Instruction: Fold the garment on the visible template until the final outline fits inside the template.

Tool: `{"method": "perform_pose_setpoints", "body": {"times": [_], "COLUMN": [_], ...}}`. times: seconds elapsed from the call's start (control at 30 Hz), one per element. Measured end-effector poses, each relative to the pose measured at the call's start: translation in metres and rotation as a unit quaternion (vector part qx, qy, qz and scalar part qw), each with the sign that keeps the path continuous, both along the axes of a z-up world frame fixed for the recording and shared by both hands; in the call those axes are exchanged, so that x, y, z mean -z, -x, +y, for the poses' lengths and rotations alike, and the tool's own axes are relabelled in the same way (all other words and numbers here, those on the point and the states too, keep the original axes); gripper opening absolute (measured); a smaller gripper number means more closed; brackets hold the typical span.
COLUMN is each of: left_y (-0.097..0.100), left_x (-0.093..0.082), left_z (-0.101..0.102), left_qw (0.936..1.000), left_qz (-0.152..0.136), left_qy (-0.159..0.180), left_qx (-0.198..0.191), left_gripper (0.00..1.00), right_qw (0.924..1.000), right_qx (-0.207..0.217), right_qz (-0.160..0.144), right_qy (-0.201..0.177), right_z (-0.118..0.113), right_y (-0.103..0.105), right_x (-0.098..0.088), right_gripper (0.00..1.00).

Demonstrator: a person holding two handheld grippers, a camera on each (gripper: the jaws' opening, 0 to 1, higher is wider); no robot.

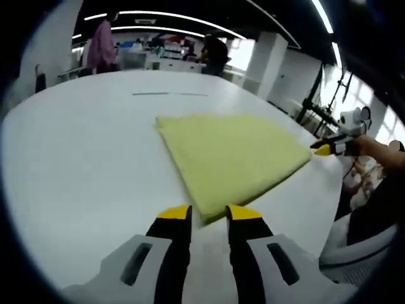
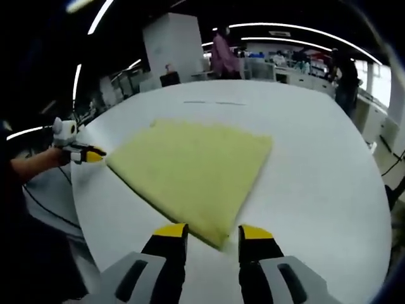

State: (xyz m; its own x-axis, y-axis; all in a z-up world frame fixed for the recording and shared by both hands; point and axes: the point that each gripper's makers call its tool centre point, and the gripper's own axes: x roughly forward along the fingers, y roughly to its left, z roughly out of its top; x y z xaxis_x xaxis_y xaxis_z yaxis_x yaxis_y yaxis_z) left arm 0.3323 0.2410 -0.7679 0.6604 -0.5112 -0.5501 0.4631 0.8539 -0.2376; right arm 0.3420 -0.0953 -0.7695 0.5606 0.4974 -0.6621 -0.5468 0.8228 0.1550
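I see a white table [image 1: 76, 164] in an open office, with the folded yellow garment [image 1: 231, 155] lying flat on it. My left gripper [image 1: 209, 214] and right gripper [image 2: 212, 233] both stand parted, each framing a near corner.

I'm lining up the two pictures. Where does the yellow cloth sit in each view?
Left gripper view: the yellow cloth lies at the centre, its near corner between the left tongs.
Right gripper view: the yellow cloth lies at the centre, its near corner between the right tongs.
Shared landmark: the thin dark line on the white table, beyond the cloth.
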Motion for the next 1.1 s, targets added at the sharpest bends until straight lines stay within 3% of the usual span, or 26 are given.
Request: {"method": "perform_pose_setpoints", "body": {"times": [0.17, 0.4, 0.57, 0.73, 1.1], "left_y": [0.000, -0.004, -0.005, -0.003, 0.000], "left_x": [-0.009, -0.031, -0.036, -0.038, -0.042], "left_z": [-0.007, -0.016, -0.017, -0.016, -0.005], "left_qw": [0.9998, 0.9967, 0.9949, 0.9939, 0.9947], "left_qz": [-0.010, -0.070, -0.089, -0.100, -0.101], "left_qy": [0.006, 0.001, 0.000, -0.007, -0.006], "left_qx": [0.015, 0.041, 0.047, 0.044, 0.022], "left_gripper": [0.30, 0.47, 0.54, 0.68, 0.95], "right_qw": [0.9988, 0.9937, 0.9919, 0.9903, 0.9911], "right_qx": [-0.023, -0.060, -0.074, -0.078, -0.076], "right_qz": [-0.038, -0.079, -0.087, -0.092, -0.088], "right_qy": [-0.021, -0.052, -0.056, -0.069, -0.066], "right_z": [0.014, 0.031, 0.035, 0.037, 0.032], "right_y": [-0.002, -0.001, 0.002, 0.005, 0.011], "right_x": [-0.019, -0.042, -0.044, -0.048, -0.048], "right_gripper": [0.44, 0.61, 0.73, 0.86, 0.97]}}
